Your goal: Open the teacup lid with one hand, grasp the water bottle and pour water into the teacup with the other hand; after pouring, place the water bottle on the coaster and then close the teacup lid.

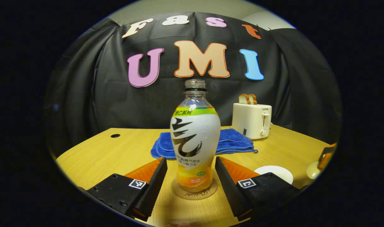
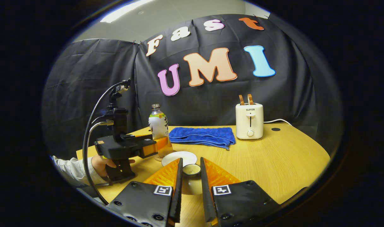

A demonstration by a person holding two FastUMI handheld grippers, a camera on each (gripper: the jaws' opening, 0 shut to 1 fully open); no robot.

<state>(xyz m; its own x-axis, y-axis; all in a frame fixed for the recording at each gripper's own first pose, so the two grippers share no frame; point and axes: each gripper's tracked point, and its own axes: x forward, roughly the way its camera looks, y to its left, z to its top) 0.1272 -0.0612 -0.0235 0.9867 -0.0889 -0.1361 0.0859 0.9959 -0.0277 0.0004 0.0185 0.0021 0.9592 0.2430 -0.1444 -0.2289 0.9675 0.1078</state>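
An uncapped drink bottle (image 1: 195, 132) with a white and orange label stands upright on a round cork coaster (image 1: 194, 193). My left gripper (image 1: 190, 159) is open, one finger on each side of the bottle's lower half with small gaps. The white teacup (image 1: 274, 172) sits to the right, its top uncovered. My right gripper (image 2: 191, 160) is shut on the cream teacup lid (image 2: 192, 179), held near the cup (image 2: 178, 156). In the right gripper view a hand holds the left gripper (image 2: 147, 147) at the bottle (image 2: 158, 126). The lid (image 1: 313, 169) also shows at the far right of the left gripper view.
A folded blue towel (image 1: 233, 142) lies behind the bottle. A cream toaster (image 1: 251, 120) with bread slices stands at the back right. The wooden table (image 2: 274, 164) has cable holes near its back edge, and a sleeve (image 2: 68, 171) rests at its left edge.
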